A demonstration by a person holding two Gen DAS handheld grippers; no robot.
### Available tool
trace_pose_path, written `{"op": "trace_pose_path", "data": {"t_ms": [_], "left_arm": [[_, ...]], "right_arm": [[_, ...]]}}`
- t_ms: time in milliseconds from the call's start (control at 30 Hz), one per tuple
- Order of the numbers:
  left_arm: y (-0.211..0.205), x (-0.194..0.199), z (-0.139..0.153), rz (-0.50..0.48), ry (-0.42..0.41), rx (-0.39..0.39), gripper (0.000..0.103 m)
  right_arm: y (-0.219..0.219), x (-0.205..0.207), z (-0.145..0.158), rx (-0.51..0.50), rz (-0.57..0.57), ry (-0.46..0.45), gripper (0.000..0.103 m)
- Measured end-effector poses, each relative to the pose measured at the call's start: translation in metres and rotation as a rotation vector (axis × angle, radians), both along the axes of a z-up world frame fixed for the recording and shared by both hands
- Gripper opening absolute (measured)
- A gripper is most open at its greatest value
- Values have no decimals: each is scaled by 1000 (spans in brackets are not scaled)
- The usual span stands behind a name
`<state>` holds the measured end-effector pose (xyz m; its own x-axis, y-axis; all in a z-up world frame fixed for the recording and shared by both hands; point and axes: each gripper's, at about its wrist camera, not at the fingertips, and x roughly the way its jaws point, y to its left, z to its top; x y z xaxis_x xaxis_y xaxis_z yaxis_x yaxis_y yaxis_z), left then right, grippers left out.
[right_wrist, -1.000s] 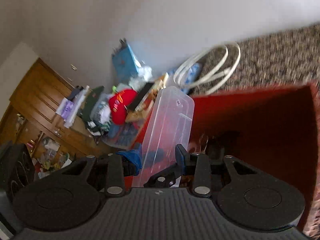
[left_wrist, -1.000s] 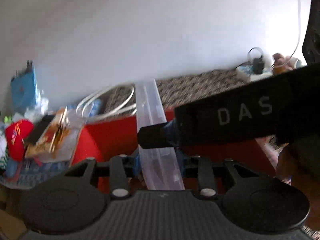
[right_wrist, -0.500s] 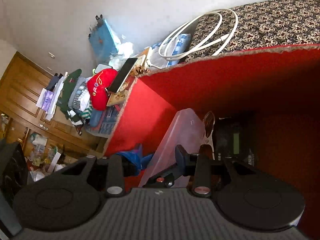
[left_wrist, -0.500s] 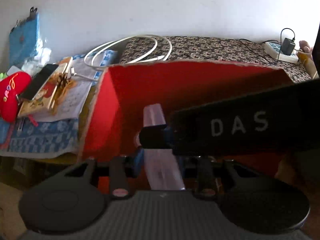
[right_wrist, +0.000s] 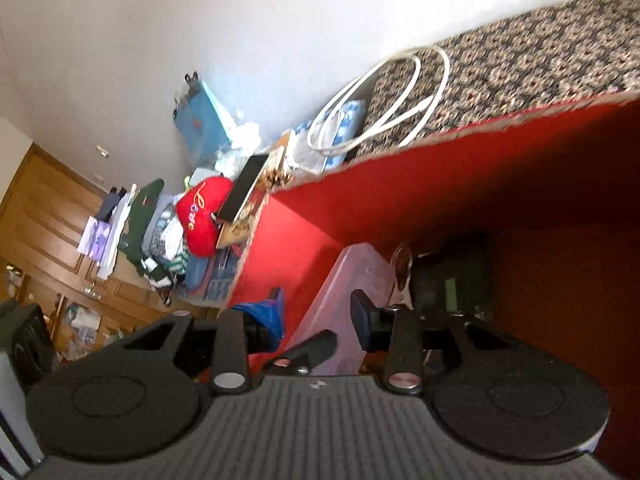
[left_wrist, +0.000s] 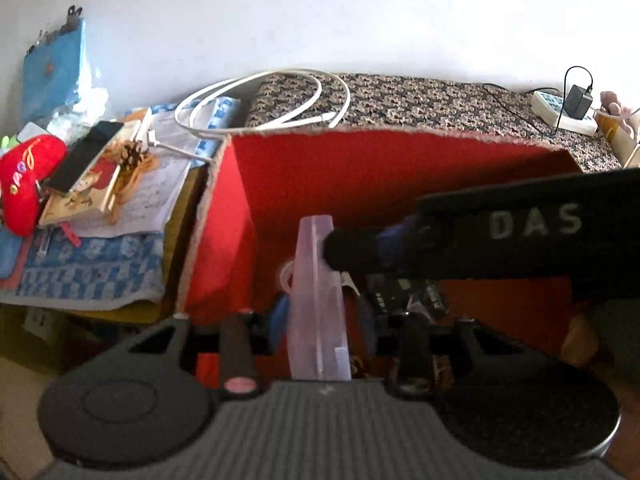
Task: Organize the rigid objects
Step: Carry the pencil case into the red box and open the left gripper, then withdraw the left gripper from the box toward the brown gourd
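Observation:
A clear plastic lid [left_wrist: 318, 300] stands on edge down inside the red box [left_wrist: 360, 168]. My left gripper [left_wrist: 320, 320] is shut on its near edge. In the right wrist view the same clear lid [right_wrist: 348, 304] leans between the fingers of my right gripper [right_wrist: 320, 312], which is shut on it. The right gripper's black body, marked DAS, shows in the left wrist view [left_wrist: 520, 232] and touches the lid's right side. Dark objects [right_wrist: 448, 280] lie on the box floor beside the lid.
A white coiled cable [left_wrist: 264, 100] lies on the patterned bedspread [left_wrist: 440, 100] behind the box. Left of the box are a red heart cushion [left_wrist: 24, 184], a phone on books [left_wrist: 80, 156], papers. A power strip with charger [left_wrist: 568, 108] is far right. Wooden cabinets [right_wrist: 48, 240] stand left.
Both grippers have lowered the clear lid from above the box rim down into the red box. Its top edge is now below the rim.

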<state>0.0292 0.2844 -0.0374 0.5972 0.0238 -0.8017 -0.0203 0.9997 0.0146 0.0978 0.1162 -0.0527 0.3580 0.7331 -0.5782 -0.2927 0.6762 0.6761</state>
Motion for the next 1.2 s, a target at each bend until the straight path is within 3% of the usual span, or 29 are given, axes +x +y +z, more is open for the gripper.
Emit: {"op": "trace_pose_path", "data": {"t_ms": [233,467,700,1200], "left_arm": [[-7,-6,22,15,-22,26,47],[-29,-13,33,-15,-29,64,58],[-57,-17,37,-53,-33,74,60],[-141,-32,52,-49,-48,109,63]], "right_arm": [[-23,-15,12,19,-59,-36,20],[-54,-33,17,50,-124,-42,20],[-87,-49,20,85,-163,-50,20],[-175,-65,24,116,-130,-47,21]]}}
